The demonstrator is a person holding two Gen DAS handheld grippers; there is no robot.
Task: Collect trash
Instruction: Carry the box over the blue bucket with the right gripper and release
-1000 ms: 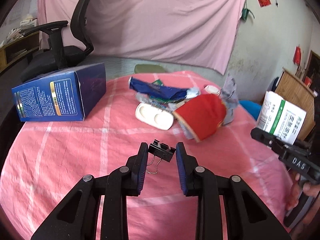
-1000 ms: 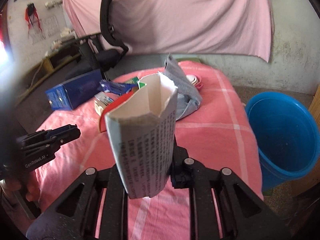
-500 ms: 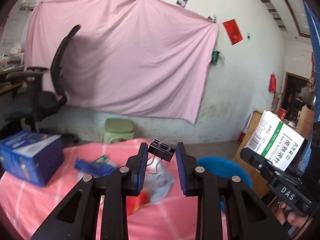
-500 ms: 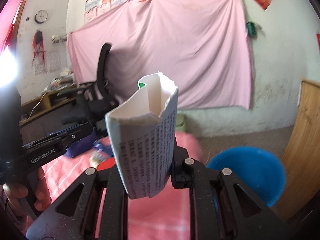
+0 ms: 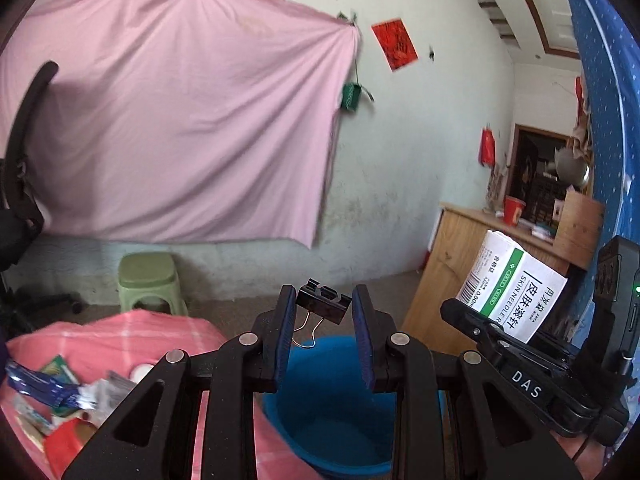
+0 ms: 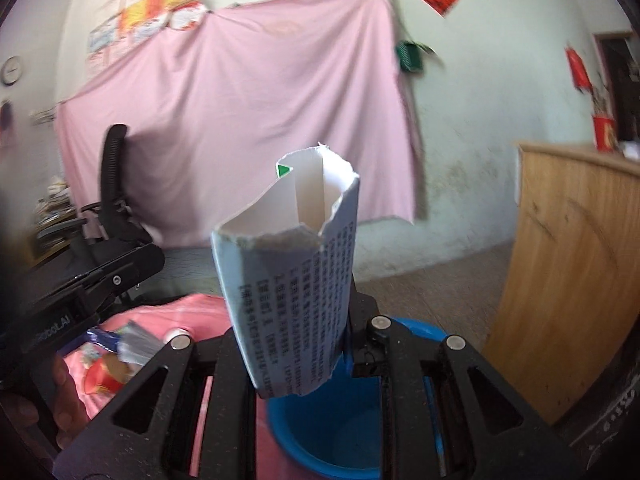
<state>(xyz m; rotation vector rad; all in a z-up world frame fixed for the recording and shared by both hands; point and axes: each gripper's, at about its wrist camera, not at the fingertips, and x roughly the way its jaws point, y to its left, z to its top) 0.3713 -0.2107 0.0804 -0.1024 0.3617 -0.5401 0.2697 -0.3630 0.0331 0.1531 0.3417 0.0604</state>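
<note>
Office chair (image 5: 20, 140), one, standing at far left before a pink sheet (image 5: 180, 120) hanging on the wall.
Green stool (image 5: 148, 276), one, sitting below the sheet, beyond the surface (image 5: 160, 332).
Surface wearing a pink checked cloth; carrying a loose heap of wrappers and packets (image 5: 52, 400) at lower left, number not countable.
Left hand-held gripper (image 5: 325, 300), one, pinching a black binder clip (image 5: 322, 306) between its blue pads, jaws narrowly apart; hanging above the blue bucket (image 5: 332, 420).
Bucket, one, standing on the floor just beside the surface's edge, partly hidden behind both sets of fingers.
Right hand-held gripper (image 6: 294, 340), one, gripping a torn white carton (image 6: 288, 280) upright, jaws having just been opening slightly with the carton between them; hovering over the bucket.
Wooden cabinet (image 6: 572, 320), one, standing at right near the bucket.
</note>
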